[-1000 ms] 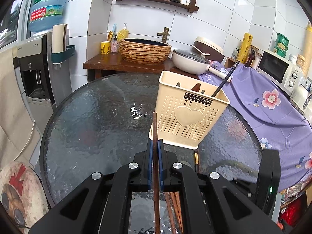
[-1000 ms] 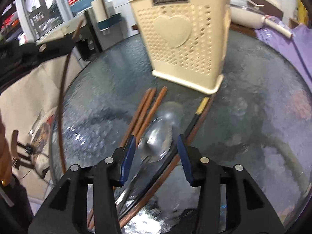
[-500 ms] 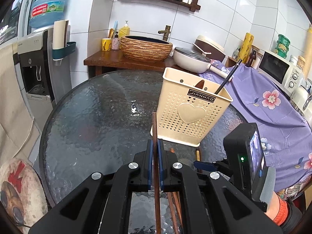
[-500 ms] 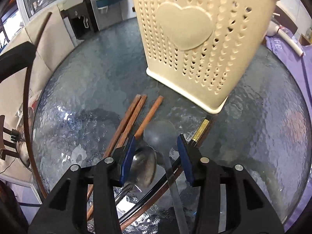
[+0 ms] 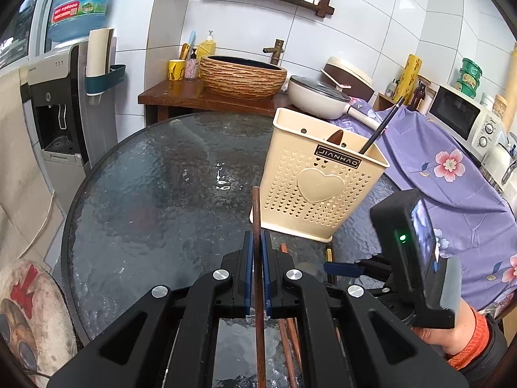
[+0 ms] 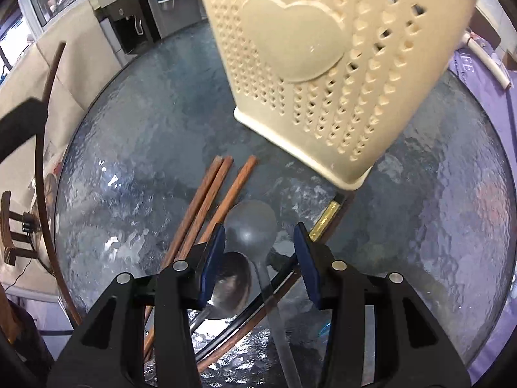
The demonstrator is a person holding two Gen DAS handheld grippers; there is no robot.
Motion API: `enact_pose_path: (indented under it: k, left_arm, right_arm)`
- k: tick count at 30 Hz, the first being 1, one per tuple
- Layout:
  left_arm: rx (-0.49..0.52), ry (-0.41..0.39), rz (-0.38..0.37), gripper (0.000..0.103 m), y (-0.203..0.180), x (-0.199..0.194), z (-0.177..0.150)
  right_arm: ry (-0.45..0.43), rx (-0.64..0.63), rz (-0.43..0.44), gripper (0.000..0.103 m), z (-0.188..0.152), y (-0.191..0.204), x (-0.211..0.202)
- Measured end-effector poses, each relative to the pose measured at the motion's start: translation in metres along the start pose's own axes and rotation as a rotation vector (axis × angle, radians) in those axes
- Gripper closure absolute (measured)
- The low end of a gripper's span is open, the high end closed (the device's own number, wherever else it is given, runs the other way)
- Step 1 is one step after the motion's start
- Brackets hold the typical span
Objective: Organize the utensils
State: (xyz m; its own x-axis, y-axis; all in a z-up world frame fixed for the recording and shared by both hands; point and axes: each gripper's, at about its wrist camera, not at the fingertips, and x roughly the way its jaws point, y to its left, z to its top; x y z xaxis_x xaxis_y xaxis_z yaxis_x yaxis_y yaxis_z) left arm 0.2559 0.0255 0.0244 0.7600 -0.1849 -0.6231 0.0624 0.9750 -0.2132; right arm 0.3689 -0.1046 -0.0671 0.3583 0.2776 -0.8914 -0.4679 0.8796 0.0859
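Two tools in view. My left tool (image 5: 255,242) is clenched on one brown chopstick (image 5: 257,213), whose tip pokes out past the pads toward the holder (image 5: 320,194). I see the same chopstick as a curved dark line at the left of the right wrist view (image 6: 42,148).

My right tool (image 6: 258,245) is spread, pads gripping nothing. It hangs over the utensil pile near the tabletop's (image 5: 145,194) near edge. Between its pads lies the bowl of a grey spoon (image 6: 250,223); its handle runs back under the tool. A metal spoon (image 6: 231,283) lies just beside it, partly under the left pad. I cannot tell whether the pads touch either spoon.

Three brown chopsticks (image 6: 210,200) lie side by side left of the spoons, tips pointing at the holder. A dark chopstick with a gold band (image 6: 326,218) lies right of the spoons, its end at the holder's base.

The holder stands upright toward the right edge, with a black chopstick (image 5: 381,129) and a brown handle (image 5: 336,135) sticking out.
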Motion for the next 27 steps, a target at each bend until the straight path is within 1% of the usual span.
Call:
enact_pose_path:
  k: [2, 7, 8, 9, 10, 13, 15, 17, 23, 27]
  left_arm:
    - [0.0, 0.002, 0.0, 0.098, 0.0, 0.0, -0.001]
    - [-0.001, 0.004, 0.005, 0.098, 0.001, 0.0, -0.001]
    - [-0.002, 0.005, 0.005, 0.098, 0.001, 0.0, -0.001]
    - [-0.002, 0.004, 0.004, 0.098, 0.001, -0.001, -0.001]
    - [-0.001, 0.004, 0.004, 0.098, 0.001, 0.0, -0.001]
    - [-0.002, 0.002, 0.003, 0.098, 0.001, -0.001, -0.001]
    - [-0.001, -0.002, 0.002, 0.098, 0.001, -0.002, -0.001]
    - [-0.004, -0.009, 0.0, 0.098, 0.0, -0.004, 0.0]
    - [-0.006, -0.047, -0.011, 0.098, -0.003, -0.017, 0.006]
    - [-0.005, -0.076, -0.018, 0.098, -0.007, -0.027, 0.009]
  right_arm:
    - [0.008, -0.004, 0.003, 0.058, 0.0, 0.003, 0.005]
    - [0.0, -0.031, -0.029, 0.058, 0.003, 0.011, 0.011]
    - [-0.003, -0.044, -0.043, 0.06, 0.004, 0.013, 0.012]
    - [-0.006, -0.051, -0.057, 0.065, 0.005, 0.017, 0.015]
    - [-0.012, -0.055, -0.065, 0.066, 0.004, 0.019, 0.015]
    - [-0.029, -0.058, -0.054, 0.066, 0.003, 0.02, 0.015]
    - [-0.047, -0.044, -0.029, 0.066, 0.0, 0.014, 0.012]
    - [-0.088, -0.024, -0.002, 0.066, -0.006, 0.004, -0.001]
    - [-0.273, 0.046, 0.061, 0.066, -0.016, -0.014, -0.058]
    - [-0.376, 0.084, 0.113, 0.066, -0.03, -0.026, -0.094]
